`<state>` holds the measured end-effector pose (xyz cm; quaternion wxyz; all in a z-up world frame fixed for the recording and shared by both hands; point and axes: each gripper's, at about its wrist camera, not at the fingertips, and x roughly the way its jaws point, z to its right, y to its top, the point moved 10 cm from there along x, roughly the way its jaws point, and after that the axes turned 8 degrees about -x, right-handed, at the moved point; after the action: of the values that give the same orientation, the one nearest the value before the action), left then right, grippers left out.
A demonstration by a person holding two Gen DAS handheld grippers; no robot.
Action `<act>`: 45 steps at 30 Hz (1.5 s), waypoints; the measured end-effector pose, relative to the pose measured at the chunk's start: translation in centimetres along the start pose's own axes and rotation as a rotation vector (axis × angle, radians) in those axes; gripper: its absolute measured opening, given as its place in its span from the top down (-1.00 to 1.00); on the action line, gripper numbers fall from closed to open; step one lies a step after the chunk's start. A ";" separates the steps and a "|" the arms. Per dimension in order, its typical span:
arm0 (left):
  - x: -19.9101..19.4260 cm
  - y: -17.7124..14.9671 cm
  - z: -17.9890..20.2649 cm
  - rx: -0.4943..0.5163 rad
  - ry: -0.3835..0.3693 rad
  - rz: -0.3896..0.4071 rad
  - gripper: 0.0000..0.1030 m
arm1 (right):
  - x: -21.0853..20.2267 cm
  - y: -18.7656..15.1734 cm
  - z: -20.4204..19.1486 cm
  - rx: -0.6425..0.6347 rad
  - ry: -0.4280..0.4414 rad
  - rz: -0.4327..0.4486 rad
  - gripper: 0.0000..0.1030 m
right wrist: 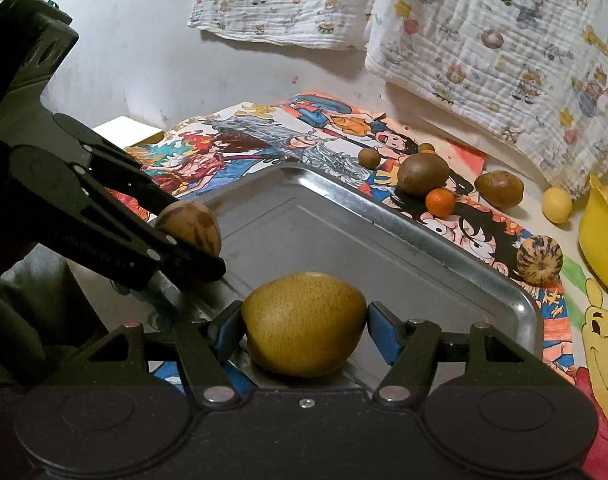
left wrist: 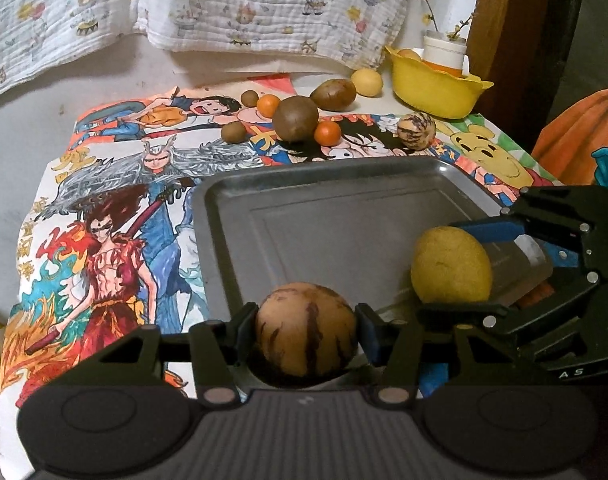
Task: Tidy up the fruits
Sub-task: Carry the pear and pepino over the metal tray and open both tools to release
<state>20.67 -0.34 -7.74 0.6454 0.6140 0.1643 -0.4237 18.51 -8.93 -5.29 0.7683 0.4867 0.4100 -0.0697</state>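
Striped fruit (left wrist: 307,330) clamped in left hand-held gripper (left wrist: 307,326), yellow fruit (right wrist: 304,323) in right (right wrist: 304,330).

A pale, scuffed wall (right wrist: 144,52) carries hanging cartoon-print cloths (left wrist: 264,4). A wooden post (left wrist: 499,16) stands at the right. The lighting is dim.

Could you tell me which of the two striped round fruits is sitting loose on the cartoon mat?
The striped fruit beyond the tray's far edge, near the yellow bowl; the other striped fruit sits between the left gripper's fingers.

Dim indoor light, soft shadows, fisheye-bent edges.
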 end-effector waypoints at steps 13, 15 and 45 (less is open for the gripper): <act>-1.5 0.6 0.0 0.065 0.034 0.056 -0.66 | -0.2 -0.3 -0.1 0.027 0.014 0.007 -0.39; -1.8 0.7 -0.3 0.066 0.036 0.061 -0.70 | -0.2 -0.4 0.0 0.035 0.019 0.011 -0.42; -0.3 6.2 -2.1 0.231 -0.044 0.129 -0.99 | -3.5 -2.7 8.4 0.191 -0.143 0.044 -0.99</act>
<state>25.79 1.01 -3.92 0.5997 0.6840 0.0603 -0.4110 19.58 -18.12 -3.17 0.7470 0.5604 0.3348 -0.1263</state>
